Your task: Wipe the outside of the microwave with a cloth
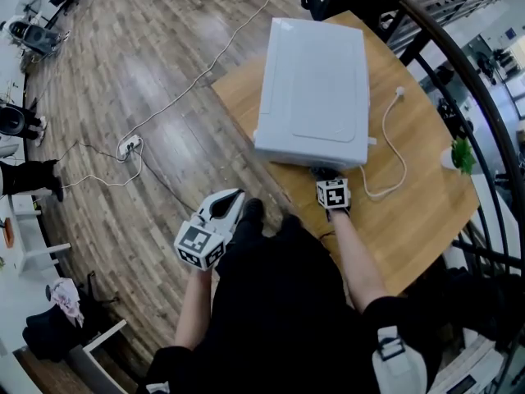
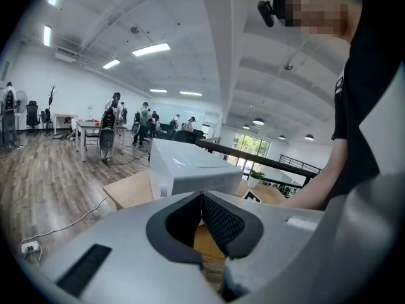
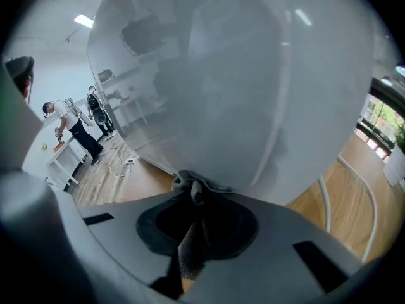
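Note:
The white microwave stands on a round wooden table. In the head view my right gripper is pressed against the microwave's near face, low down. It is shut on a grey cloth, which bunches between the jaws and touches the glossy white microwave face filling the right gripper view. My left gripper hangs off the table's near left side, away from the microwave, jaws closed together with nothing between them. The left gripper view shows the microwave ahead.
The microwave's white power cord loops over the table to its right. A small green plant sits at the table's right edge. A dark railing curves behind. A power strip and cable lie on the wooden floor to the left.

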A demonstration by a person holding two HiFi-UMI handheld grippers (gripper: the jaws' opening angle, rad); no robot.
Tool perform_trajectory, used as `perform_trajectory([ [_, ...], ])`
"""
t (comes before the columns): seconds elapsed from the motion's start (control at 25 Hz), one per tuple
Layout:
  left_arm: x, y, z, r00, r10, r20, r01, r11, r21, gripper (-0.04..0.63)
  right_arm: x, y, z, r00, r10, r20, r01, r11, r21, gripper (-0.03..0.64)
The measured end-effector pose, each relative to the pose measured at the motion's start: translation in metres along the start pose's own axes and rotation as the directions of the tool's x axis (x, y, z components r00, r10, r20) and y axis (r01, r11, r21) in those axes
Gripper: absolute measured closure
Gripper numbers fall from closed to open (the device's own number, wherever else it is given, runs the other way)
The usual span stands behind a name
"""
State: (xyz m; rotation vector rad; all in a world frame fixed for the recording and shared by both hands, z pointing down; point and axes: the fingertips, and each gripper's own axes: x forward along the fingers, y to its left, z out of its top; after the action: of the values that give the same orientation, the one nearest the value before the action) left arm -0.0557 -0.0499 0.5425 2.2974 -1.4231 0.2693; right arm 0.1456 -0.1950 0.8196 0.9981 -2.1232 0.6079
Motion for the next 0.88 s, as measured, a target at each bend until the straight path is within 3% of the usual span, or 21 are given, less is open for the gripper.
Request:
perform_trajectory([
  [0.36, -0.016, 0.034, 0.002, 1.000, 0.028, 0.008, -0.028, 1.000, -0.014, 0.594, 0.020, 0.048, 0.013, 0.999, 0.045, -0.010, -0.045, 0.999, -0.022, 0.586],
  [0.88, -0.027, 0.079, 0.005, 1.000, 0.005, -0.003, -0.005, 1.000, -0.017, 0.592, 0.046, 0.096, 0.025, 0.998, 0.063, -0.025, -0.064, 0.998, -0.006, 0.586],
])
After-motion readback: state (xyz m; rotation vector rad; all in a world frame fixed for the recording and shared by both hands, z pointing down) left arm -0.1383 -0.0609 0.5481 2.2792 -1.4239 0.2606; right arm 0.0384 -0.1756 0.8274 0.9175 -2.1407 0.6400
